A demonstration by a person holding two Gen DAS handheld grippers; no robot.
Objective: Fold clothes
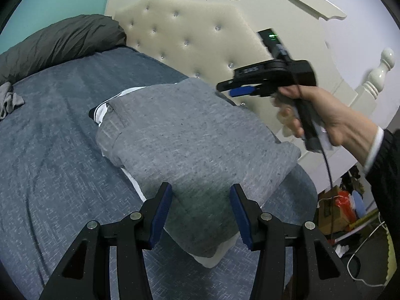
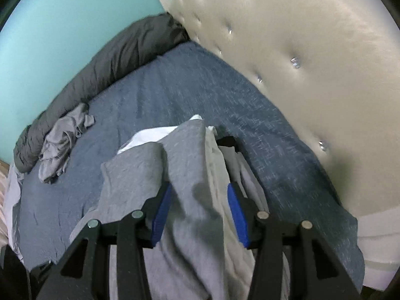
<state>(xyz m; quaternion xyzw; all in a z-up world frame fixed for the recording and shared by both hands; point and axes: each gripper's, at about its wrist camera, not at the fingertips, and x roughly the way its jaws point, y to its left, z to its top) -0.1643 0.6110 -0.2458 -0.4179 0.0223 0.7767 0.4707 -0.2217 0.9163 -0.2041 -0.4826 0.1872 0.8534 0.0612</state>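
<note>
A folded grey garment point(image 1: 190, 145) lies on the blue bedspread point(image 1: 50, 155), on top of a white and dark garment point(image 1: 100, 111) whose edges stick out. My left gripper point(image 1: 201, 195) is open, its blue pads on either side of the garment's near edge, just above it. In the left wrist view my right gripper point(image 1: 235, 88) is held in a hand above the pile's far right corner, off the cloth. In the right wrist view the right gripper point(image 2: 198, 197) is open over the grey garment point(image 2: 185, 175).
A crumpled grey garment point(image 2: 62, 145) lies at the bed's far left by a dark rolled duvet point(image 2: 105, 67). A cream tufted headboard point(image 1: 190, 32) stands right behind the pile. Boxes and cables point(image 1: 337, 210) sit on the floor past the bed's right edge.
</note>
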